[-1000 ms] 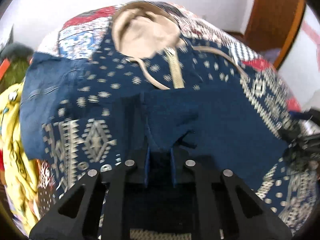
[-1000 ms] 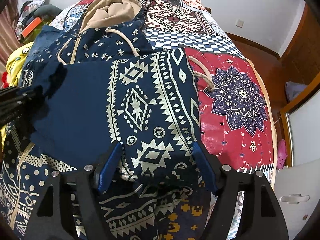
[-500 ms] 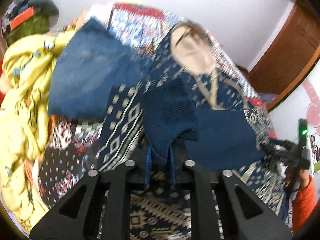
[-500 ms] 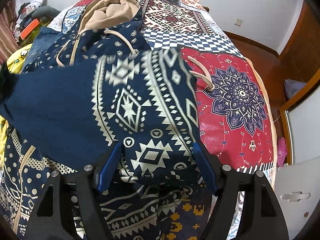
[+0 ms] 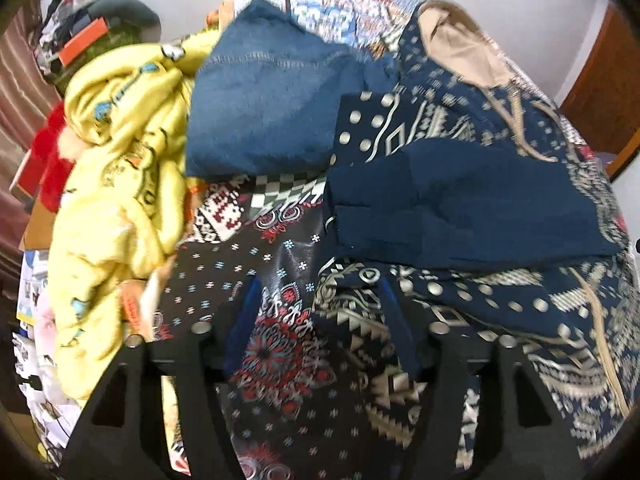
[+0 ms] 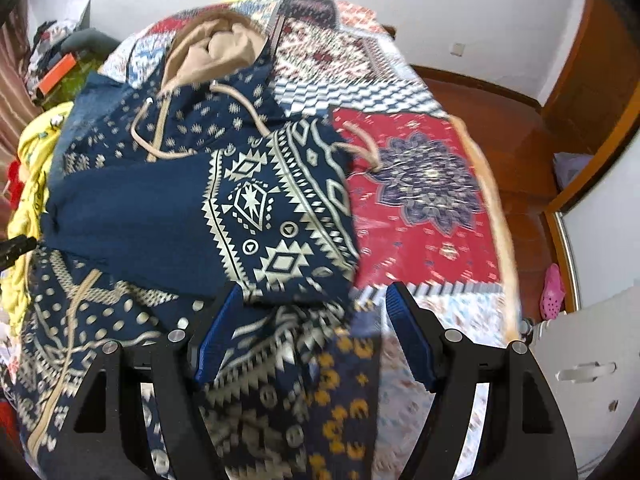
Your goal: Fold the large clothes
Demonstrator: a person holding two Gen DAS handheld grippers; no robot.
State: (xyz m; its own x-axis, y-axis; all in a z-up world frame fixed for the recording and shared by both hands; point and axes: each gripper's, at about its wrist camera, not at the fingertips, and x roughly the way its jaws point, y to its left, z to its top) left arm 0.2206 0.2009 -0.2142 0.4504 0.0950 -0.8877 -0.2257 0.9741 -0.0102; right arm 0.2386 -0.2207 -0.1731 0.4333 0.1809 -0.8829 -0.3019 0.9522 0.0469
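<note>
A navy hooded jacket (image 6: pixel 256 208) with cream geometric print lies spread on the patchwork bedspread (image 6: pixel 420 216), its tan-lined hood (image 6: pixel 216 52) toward the wall and one sleeve (image 5: pixel 460 208) folded across the chest. The left tongs (image 5: pixel 320 320) stand apart, holding nothing, above the jacket's edge. The right tongs (image 6: pixel 312 336) also stand apart over the hem. A yellow garment (image 5: pixel 116 208) and a denim piece (image 5: pixel 264 112) lie beside the jacket.
</note>
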